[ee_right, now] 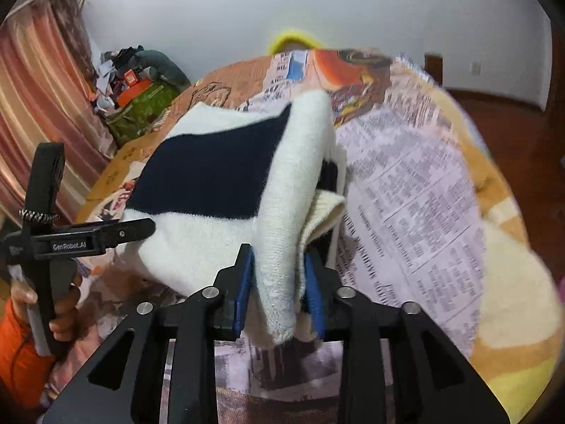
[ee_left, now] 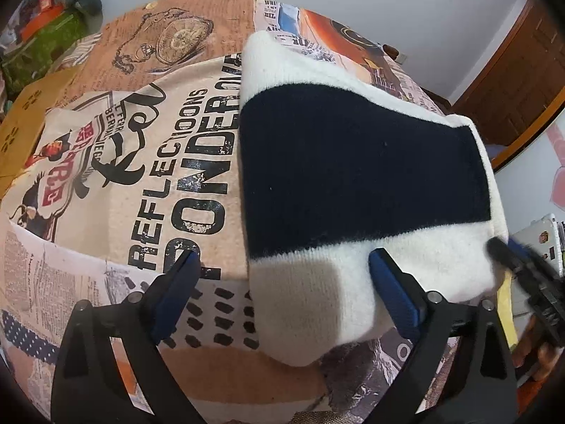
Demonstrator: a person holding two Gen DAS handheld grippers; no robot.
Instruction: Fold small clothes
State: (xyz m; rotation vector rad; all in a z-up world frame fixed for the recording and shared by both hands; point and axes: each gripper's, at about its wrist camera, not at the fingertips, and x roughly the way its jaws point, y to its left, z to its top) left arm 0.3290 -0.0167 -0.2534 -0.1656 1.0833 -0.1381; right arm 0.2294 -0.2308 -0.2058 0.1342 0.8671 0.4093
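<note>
Black grippers, blue fingers (ee_right: 243,282), orange sleeve (ee_right: 17,357)

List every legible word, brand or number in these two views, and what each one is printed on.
"GenRobot.AI": on the left gripper, seen from the right wrist.
"PONDER": large black letters on the printed tablecloth.
"REFLEC…IOONS": the smaller line beside it, one letter unclear.
Newspaper columns, red badge lettering and the top strip of print on the cloth: too small or blurred to read.
</note>
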